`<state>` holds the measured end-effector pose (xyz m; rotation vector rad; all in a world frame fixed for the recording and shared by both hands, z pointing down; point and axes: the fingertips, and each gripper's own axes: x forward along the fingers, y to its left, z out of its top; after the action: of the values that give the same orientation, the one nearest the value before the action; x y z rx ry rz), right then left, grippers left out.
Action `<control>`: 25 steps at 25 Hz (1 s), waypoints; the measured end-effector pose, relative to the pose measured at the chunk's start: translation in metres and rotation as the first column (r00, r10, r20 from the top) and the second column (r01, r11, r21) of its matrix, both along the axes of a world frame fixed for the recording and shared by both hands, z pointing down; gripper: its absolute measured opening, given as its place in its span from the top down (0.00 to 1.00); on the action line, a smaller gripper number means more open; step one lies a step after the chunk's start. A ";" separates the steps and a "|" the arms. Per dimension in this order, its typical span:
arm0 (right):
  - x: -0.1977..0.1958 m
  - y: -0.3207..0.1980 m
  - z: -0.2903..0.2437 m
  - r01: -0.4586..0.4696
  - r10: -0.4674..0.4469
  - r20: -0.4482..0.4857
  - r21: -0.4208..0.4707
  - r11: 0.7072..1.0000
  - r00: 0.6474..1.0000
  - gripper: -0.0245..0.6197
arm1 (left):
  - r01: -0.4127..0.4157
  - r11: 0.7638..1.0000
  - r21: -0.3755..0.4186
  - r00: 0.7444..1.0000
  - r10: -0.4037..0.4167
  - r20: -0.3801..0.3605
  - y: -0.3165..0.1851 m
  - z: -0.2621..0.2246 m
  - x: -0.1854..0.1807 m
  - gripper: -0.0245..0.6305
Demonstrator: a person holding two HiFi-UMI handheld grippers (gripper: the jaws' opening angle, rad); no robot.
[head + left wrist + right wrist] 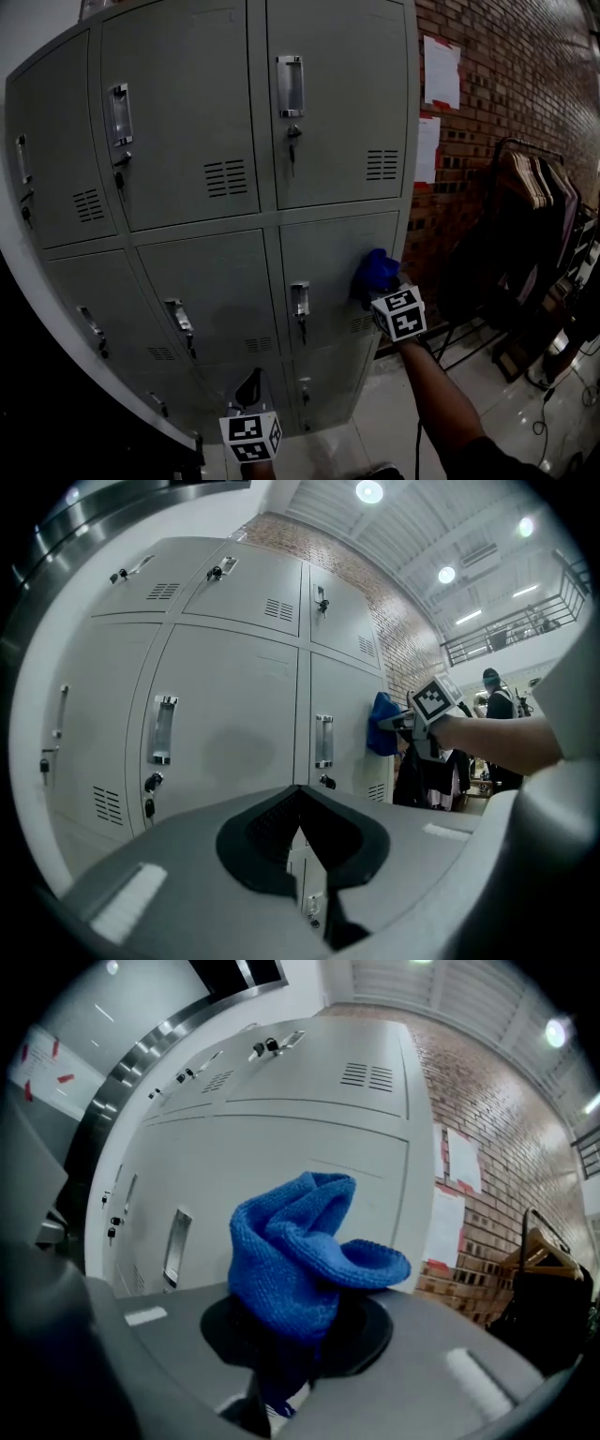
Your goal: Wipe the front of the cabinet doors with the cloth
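Cloth, blue and bunched, is grasped in the fingers of the right gripper. It seems to touch the cabinet door at the door's 3 o'clock edge. The rest of that door lies toward 9 o'clock, so I judge the wipe should go that way. The right arm reaches forward and up. Left gripper hangs low at 6 o'clock, fingers clenched on nothing.
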<state>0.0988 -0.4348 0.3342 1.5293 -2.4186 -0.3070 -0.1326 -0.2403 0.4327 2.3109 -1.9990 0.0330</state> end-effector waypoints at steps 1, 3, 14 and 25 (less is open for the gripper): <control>-0.013 0.003 -0.001 0.024 -0.024 0.001 0.004 1.000 1.000 0.85 | 0.005 1.000 0.002 1.000 -0.005 -0.002 0.000 -0.001 -0.001 0.94; -0.038 0.010 -0.003 0.077 -0.077 -0.005 0.014 0.997 0.997 0.85 | 0.019 1.000 0.007 1.000 -0.019 -0.005 0.002 -0.003 -0.005 0.94; -0.148 0.040 -0.009 0.286 -0.284 -0.042 0.023 0.958 0.958 0.85 | 0.074 0.997 0.013 0.997 -0.074 -0.005 0.012 -0.006 -0.026 0.94; -0.043 0.033 0.005 0.153 -0.155 0.036 0.043 0.987 0.987 0.85 | 0.038 0.999 -0.007 0.999 -0.038 0.014 0.007 -0.003 -0.017 0.94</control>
<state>0.0557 -0.4016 0.3392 1.3792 -2.5821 -0.3610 -0.1493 -0.2336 0.4294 2.2734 -2.0450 0.0537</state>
